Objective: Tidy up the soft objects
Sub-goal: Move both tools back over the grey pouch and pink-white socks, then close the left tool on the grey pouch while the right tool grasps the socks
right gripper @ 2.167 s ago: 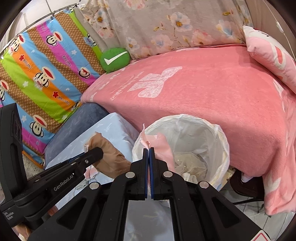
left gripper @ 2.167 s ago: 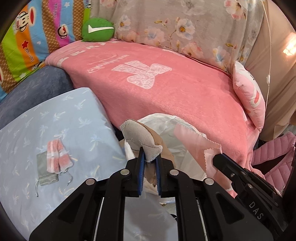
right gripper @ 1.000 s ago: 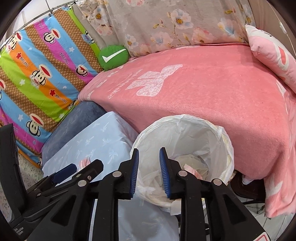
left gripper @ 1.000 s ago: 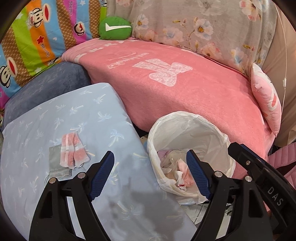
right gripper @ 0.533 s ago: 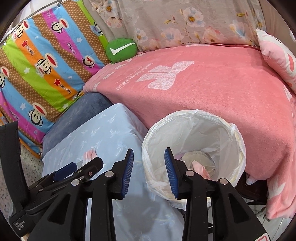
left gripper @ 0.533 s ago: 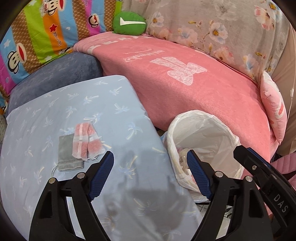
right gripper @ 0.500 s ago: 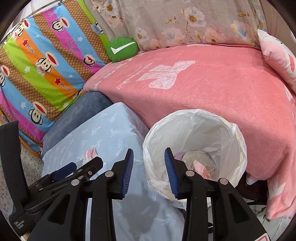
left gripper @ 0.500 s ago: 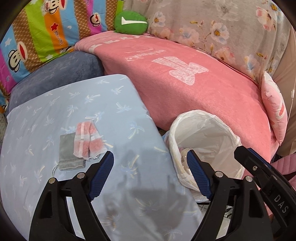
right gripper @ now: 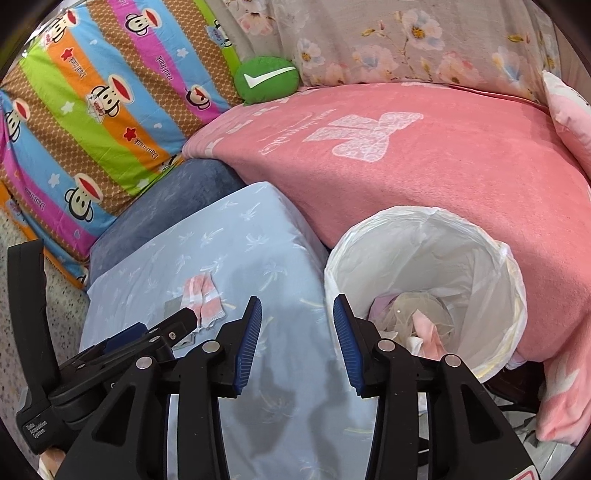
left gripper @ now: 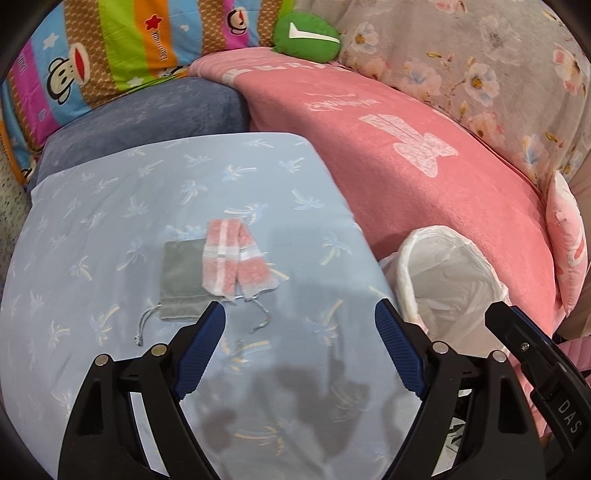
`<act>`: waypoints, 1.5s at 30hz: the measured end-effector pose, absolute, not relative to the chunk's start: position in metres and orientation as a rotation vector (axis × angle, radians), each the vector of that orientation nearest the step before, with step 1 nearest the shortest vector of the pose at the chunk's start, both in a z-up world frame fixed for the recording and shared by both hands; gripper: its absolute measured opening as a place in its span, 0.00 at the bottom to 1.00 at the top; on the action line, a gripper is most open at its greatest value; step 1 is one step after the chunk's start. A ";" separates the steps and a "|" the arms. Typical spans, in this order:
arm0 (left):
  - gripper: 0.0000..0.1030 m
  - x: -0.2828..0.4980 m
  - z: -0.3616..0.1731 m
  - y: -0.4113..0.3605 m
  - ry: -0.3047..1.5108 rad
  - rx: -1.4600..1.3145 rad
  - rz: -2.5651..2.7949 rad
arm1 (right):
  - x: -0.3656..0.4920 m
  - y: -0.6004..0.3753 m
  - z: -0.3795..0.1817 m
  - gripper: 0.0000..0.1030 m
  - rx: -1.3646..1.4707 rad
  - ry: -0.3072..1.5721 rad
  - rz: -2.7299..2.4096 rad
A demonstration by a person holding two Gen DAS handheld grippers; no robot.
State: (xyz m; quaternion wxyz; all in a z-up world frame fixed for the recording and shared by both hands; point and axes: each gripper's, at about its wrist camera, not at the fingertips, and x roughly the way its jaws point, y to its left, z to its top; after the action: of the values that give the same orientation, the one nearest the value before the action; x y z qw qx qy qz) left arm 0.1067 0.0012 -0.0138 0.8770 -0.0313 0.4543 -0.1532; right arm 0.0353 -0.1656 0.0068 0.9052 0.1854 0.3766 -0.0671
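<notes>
A pair of pink-and-white socks [left gripper: 232, 258] lies on the light blue cushion [left gripper: 110, 206], partly over a grey drawstring pouch [left gripper: 181, 280]. My left gripper [left gripper: 300, 317] hovers open just in front of them, with nothing between its fingers. In the right wrist view the socks [right gripper: 205, 295] show beyond the left gripper's tip. My right gripper [right gripper: 297, 310] is open over the cushion [right gripper: 236, 236] beside the bin, its jaws opening with nothing between them. The white lined bin [right gripper: 491, 258] holds pink and pale cloth pieces [right gripper: 424, 325].
A pink blanket [left gripper: 424, 147] covers the sofa behind the bin [left gripper: 476, 258]. A green cushion [left gripper: 306, 35] and striped cartoon fabric [right gripper: 92, 110] stand at the back. A pink pillow [left gripper: 567, 236] leans at the right, and a dark blue cushion [left gripper: 147, 118] lies behind the light blue one.
Both grippers let go of their cloth pieces over the bin and opened. Both then swung left, so the socks and pouch now lie nearer the left gripper. The right jaws have widened.
</notes>
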 end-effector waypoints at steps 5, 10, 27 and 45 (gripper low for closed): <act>0.81 0.112 -0.020 0.023 0.961 -0.097 -0.279 | 0.045 -0.148 0.002 0.43 0.360 0.800 -0.117; 0.82 0.118 -0.030 0.047 0.981 -0.129 -0.226 | 0.055 -0.130 -0.005 0.48 0.339 0.826 -0.096; 0.82 0.151 -0.078 0.107 1.100 -0.208 -0.085 | 0.120 -0.075 -0.042 0.55 0.287 0.920 -0.028; 0.50 0.178 -0.097 0.089 1.142 -0.185 -0.168 | 0.166 -0.060 -0.075 0.55 0.269 0.991 -0.003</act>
State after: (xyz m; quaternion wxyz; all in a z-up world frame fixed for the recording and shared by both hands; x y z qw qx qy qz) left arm 0.1784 0.0886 -0.0966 0.8340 -0.0871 0.5390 -0.0795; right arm 0.1656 -0.0599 -0.0751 0.8711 0.1287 0.4740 -0.0013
